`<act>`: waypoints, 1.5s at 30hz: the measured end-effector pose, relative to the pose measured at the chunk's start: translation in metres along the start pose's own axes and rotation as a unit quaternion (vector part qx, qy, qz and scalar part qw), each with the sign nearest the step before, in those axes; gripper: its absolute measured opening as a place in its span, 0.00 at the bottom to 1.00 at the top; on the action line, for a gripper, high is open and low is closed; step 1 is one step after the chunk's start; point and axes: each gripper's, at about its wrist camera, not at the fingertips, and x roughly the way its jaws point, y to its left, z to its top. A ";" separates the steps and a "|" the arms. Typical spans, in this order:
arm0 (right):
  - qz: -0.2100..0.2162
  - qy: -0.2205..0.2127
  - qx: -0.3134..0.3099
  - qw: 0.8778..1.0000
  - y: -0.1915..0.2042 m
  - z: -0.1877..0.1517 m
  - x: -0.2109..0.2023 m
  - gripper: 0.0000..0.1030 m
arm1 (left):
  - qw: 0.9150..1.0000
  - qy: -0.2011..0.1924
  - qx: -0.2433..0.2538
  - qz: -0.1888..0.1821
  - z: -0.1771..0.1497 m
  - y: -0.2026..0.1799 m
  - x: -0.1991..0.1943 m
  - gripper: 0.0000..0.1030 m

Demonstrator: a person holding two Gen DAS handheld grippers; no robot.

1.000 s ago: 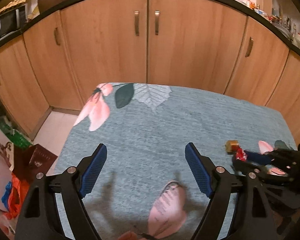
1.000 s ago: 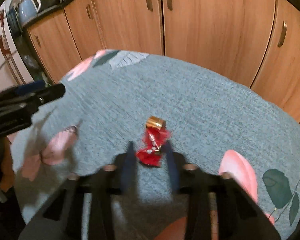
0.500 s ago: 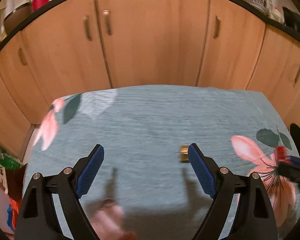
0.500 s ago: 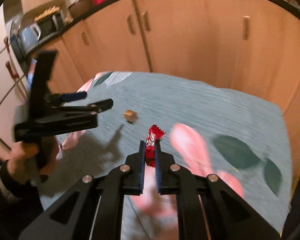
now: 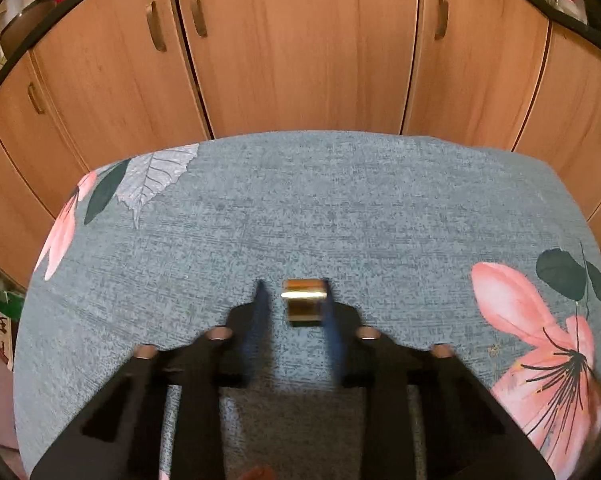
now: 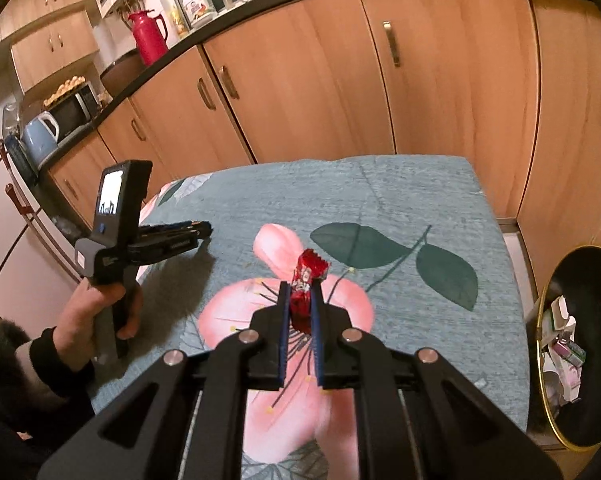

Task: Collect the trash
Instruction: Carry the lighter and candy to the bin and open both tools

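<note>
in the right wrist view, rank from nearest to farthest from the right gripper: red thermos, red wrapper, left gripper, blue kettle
1. red wrapper, pinched in the right gripper.
2. left gripper, over the table's left side.
3. blue kettle, on the counter far left.
4. red thermos, on the counter, farther back.

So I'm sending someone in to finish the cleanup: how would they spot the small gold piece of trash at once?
Start at the table with the blue-grey floral cloth, in front of the wooden cabinets. On its plain grey middle, the left hand-held gripper has the gold wrapper between its blue fingers. It is small, boxy and shiny gold, unlike the crumpled red wrapper in the right hand-held gripper.
</note>
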 end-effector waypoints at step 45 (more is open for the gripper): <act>-0.273 -0.014 0.103 0.956 -0.261 -0.071 -0.113 0.49 | 0.935 -0.048 0.255 -0.242 -0.005 -0.378 -0.108 0.15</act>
